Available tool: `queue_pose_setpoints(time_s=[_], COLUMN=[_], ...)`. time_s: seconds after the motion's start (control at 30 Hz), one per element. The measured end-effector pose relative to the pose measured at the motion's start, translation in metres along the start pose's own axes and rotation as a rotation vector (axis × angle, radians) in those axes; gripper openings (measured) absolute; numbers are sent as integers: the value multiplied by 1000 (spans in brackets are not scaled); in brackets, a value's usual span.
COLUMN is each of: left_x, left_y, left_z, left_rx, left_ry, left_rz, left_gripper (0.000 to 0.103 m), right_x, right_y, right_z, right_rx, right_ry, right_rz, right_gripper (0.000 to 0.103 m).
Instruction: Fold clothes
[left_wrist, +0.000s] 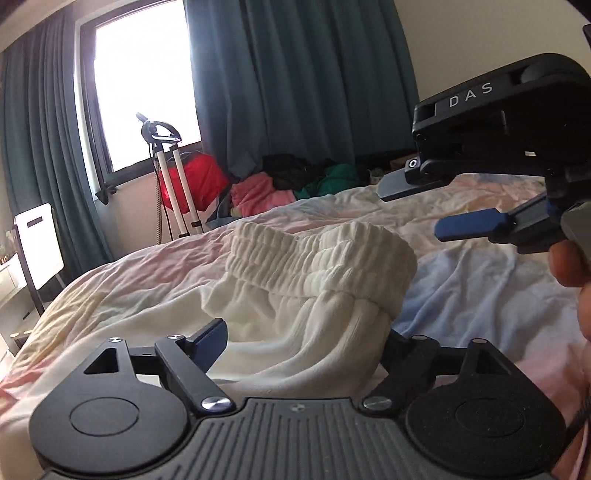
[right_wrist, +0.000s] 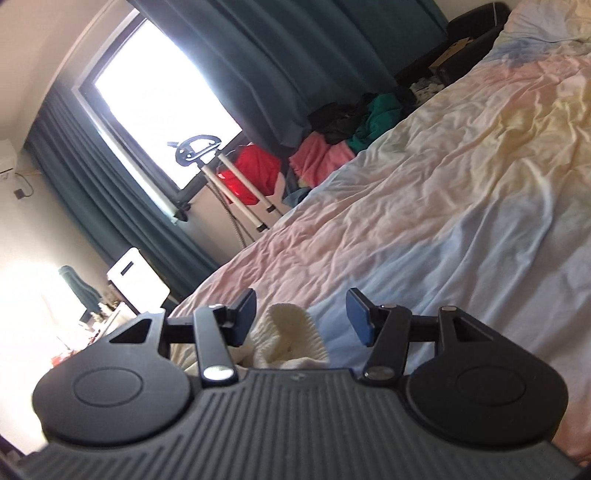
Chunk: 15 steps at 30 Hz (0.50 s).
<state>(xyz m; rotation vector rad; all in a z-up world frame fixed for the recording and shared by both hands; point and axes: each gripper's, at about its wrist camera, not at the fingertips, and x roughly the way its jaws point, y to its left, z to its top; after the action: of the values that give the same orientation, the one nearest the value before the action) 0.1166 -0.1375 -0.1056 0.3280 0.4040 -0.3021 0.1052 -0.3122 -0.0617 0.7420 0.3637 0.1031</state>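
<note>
A white ribbed garment with an elastic waistband (left_wrist: 317, 258) lies bunched on the bed. My left gripper (left_wrist: 306, 339) is open, its fingers spread to either side of the cloth's near part, which lies between them. My right gripper (left_wrist: 413, 206) hovers open above the bed at the right of the garment, holding nothing. In the right wrist view the right gripper (right_wrist: 301, 317) is open, and a fold of the white garment (right_wrist: 288, 336) shows just below and between its fingers.
The bed has a crumpled pastel sheet (left_wrist: 461, 266) (right_wrist: 424, 192). A pile of pink, black and green clothes (left_wrist: 291, 181) lies at the far edge. A garment steamer stand (left_wrist: 173, 173), a red bag (left_wrist: 195, 177), teal curtains and a bright window stand beyond.
</note>
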Motion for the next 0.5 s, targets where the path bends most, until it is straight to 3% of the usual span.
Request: queue_pose_setpoints(time_s=[0.1, 0.13, 0.2, 0.27, 0.33, 0.5], left_x=[-17, -25, -39, -50, -66, -73], left_y=[30, 43, 70, 97, 116, 160], left_z=[3, 3, 0, -5, -15, -38], left_rx=[4, -18, -71, -131, -187, -417], left_ry=[53, 64, 71, 67, 39, 74], left_rz=[-33, -54, -79, -87, -36, 71], left_gripper=[86, 86, 88, 90, 91, 92], right_x=[-1, -1, 1, 4, 8, 18], right_y=[4, 7, 14, 20, 26, 36], right_z=[-4, -5, -9, -15, -21, -39], right_rx=[14, 9, -6, -24, -43, -127], right_ry=[4, 9, 21, 58, 99, 177], right_rz=[77, 86, 95, 93, 88, -6], right_gripper=[61, 73, 84, 84, 84, 83])
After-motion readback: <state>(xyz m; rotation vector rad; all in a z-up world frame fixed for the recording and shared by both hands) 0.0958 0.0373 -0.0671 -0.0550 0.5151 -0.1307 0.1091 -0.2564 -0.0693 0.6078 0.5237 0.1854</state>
